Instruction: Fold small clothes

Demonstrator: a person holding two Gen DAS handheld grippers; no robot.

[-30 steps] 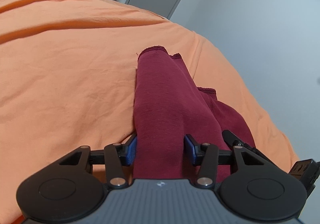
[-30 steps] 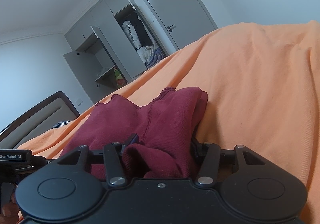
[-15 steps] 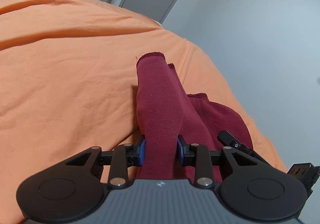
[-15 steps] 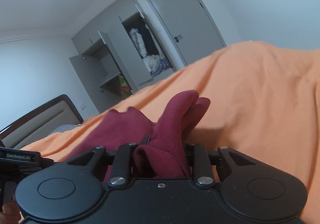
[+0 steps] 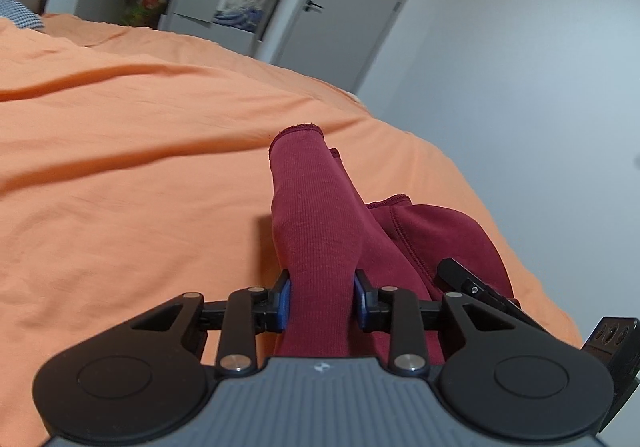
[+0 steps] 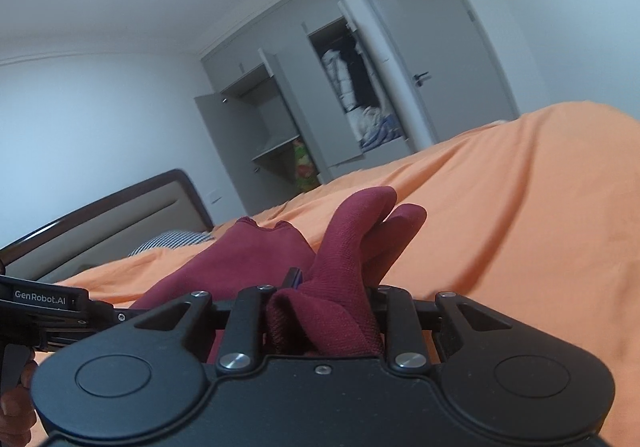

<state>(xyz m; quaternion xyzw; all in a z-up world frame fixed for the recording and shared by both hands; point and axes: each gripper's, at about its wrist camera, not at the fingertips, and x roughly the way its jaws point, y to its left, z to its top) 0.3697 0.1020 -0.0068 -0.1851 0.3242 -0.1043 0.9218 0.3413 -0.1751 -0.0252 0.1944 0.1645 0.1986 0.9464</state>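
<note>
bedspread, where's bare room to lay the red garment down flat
The widest bare patch of orange bedspread lies left of the red garment, up toward the pillow. Another runs toward the door. It is crowded near the bed's right edge, where both hand-held grippers clamp the cloth.

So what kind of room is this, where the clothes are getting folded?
Most likely a bedroom. The garment lies on a bed with an orange cover, a headboard stands at one end, and an open wardrobe with hanging clothes is next to a door.
</note>
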